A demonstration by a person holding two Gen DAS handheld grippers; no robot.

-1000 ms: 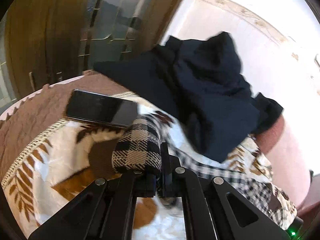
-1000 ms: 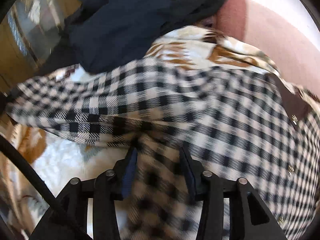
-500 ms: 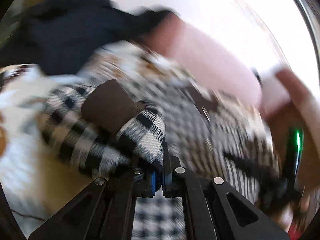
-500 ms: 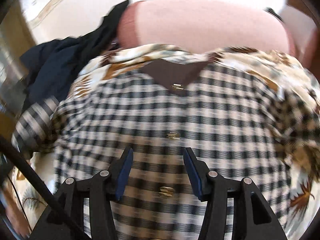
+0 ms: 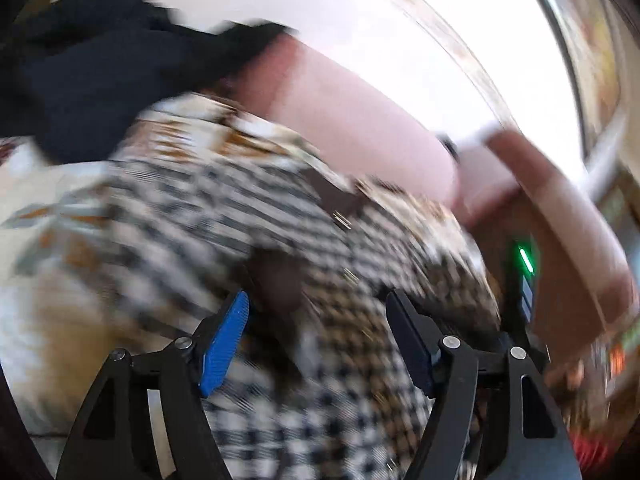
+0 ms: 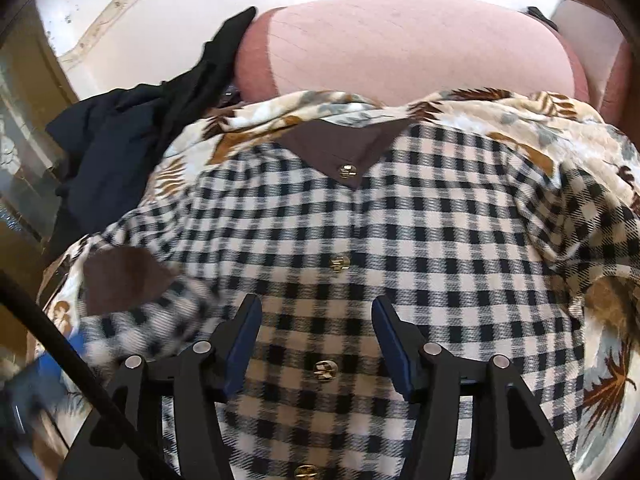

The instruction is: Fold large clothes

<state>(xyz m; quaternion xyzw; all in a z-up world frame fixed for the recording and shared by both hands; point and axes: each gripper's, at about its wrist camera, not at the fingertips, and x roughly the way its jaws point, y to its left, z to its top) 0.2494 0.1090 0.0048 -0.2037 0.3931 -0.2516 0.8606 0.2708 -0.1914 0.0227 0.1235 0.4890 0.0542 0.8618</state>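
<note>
As both jaws spread empty, the checked shirt (image 6: 400,232) lies buttoned-front up beneath the right gripper (image 6: 316,344), its placket running straight ahead toward the bed's head edge; the left gripper (image 5: 316,344) hovers above its folded sleeve.

Left gripper (image 5: 316,344) jaws opening above blurred checked shirt (image 5: 248,216); nothing pinched.

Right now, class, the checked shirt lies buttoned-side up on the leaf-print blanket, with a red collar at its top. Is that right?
Not quite. The collar is brown, not red, as the right wrist view shows. The checked shirt does lie buttoned-side up on the leaf-print blanket.
</note>
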